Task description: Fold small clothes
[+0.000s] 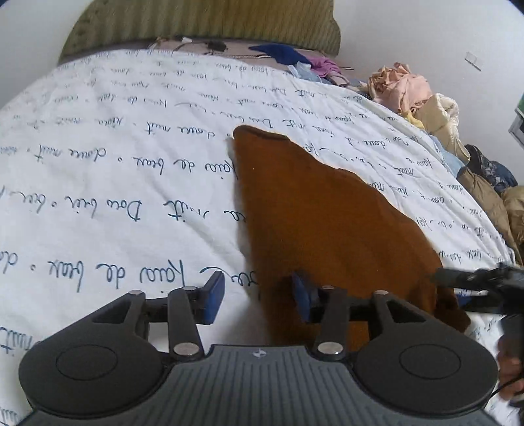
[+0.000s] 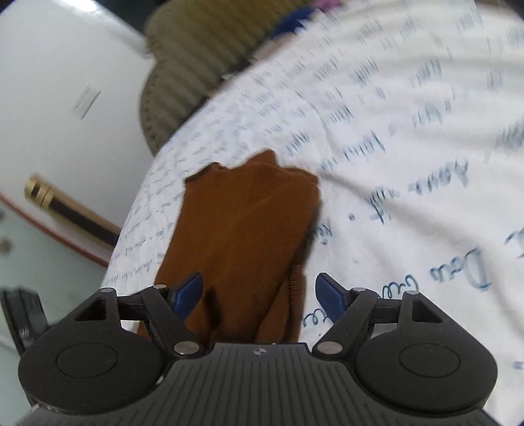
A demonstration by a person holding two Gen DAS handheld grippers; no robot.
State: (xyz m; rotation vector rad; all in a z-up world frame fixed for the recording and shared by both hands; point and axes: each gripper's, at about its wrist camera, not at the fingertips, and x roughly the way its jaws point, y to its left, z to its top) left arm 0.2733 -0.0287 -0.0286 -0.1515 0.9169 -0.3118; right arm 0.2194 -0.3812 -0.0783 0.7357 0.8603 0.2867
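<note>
A small brown garment (image 1: 321,216) lies flat on a white bedcover with blue handwriting print (image 1: 114,170). My left gripper (image 1: 258,296) is open at the garment's near left edge, its right pad over the cloth and its left pad over the cover. The garment also shows in the right wrist view (image 2: 242,229), folded in layers. My right gripper (image 2: 258,296) is open just over its near end, jaws wide to either side of the cloth. The right gripper also shows at the right edge of the left wrist view (image 1: 458,285).
A heap of loose clothes (image 1: 412,95) lies along the bed's far right side, with a blue garment (image 1: 281,54) near the olive ribbed headboard (image 1: 203,24). In the right wrist view the bed edge drops off at the left, by a white wall (image 2: 59,82).
</note>
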